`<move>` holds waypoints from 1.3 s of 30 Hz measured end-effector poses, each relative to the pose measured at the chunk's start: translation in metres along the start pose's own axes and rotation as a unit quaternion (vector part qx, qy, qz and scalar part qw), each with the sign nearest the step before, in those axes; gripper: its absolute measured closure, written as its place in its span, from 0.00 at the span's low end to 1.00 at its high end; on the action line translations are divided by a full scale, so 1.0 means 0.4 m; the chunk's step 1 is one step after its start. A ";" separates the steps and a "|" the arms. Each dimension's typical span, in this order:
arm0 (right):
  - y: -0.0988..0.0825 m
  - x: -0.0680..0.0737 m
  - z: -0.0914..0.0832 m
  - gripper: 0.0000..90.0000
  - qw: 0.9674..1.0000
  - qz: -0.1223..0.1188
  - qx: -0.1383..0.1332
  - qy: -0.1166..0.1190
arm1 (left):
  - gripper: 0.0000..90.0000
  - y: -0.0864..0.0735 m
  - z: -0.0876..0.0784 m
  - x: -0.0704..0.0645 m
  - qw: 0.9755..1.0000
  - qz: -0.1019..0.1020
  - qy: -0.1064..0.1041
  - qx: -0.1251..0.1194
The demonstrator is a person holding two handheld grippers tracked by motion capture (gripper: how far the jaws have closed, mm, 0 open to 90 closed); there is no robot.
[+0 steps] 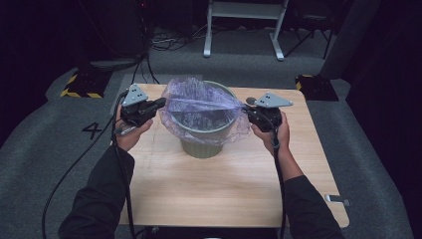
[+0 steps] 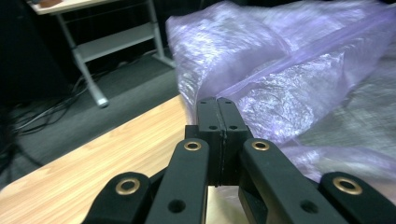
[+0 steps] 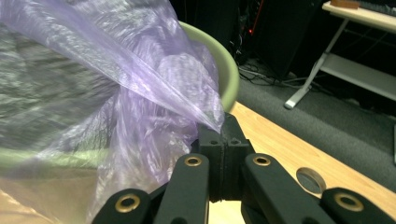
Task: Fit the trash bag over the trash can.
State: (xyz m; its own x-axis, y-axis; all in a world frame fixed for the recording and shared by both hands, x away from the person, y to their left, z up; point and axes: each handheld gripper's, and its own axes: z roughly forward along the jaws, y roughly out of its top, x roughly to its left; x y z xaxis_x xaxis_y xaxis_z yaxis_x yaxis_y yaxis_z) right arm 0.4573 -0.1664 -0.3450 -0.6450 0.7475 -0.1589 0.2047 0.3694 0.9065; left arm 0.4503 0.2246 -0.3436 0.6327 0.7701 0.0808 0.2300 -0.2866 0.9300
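The landmark is the green bin [image 1: 203, 133], standing toward the far middle of the wooden table [image 1: 234, 189].

Just left of the bin's rim, the left gripper [image 1: 160, 103] has its jaws pressed flat together, and in the left gripper view the purple bin liner [image 1: 199, 107] gathers right at their tips, so it appears pinched there.

Over the bin, the liner is stretched into a taut band across the mouth, its back part draped over the far rim and its front skirt hanging outside the near wall.

Just right of the rim, the right gripper [image 1: 249, 108] is likewise clamped tight, a corner of film caught at its tips.

This looks like fitting the liner: the opening is being spread. Next, I judge, both edges need drawing outward and down past the rim without tearing the thin film or tipping the bin.
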 end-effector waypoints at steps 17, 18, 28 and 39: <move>0.012 -0.039 0.057 1.00 0.999 -0.031 0.014 -0.032 | 1.00 -0.039 0.104 0.055 0.999 -0.033 0.011 -0.011; 0.012 -0.039 0.062 1.00 0.999 -0.033 0.015 -0.033 | 1.00 -0.042 0.112 0.058 0.999 -0.035 0.008 -0.007; 0.008 -0.057 0.123 1.00 0.999 -0.015 0.032 -0.026 | 1.00 -0.056 0.180 0.059 0.998 -0.058 -0.009 0.018; -0.047 -0.088 0.160 1.00 0.997 0.055 0.048 0.034 | 1.00 -0.102 0.210 0.049 0.996 -0.071 -0.026 0.039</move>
State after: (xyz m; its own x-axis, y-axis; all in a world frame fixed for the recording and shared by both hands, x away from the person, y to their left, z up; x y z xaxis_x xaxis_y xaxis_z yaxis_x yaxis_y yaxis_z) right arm 0.5234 -0.1642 -0.3814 -0.6632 0.7478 -0.0314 0.3439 0.3417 0.8746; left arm 0.5155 0.2035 -0.4102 0.6269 0.7759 -0.0707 0.3764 -0.2221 0.8995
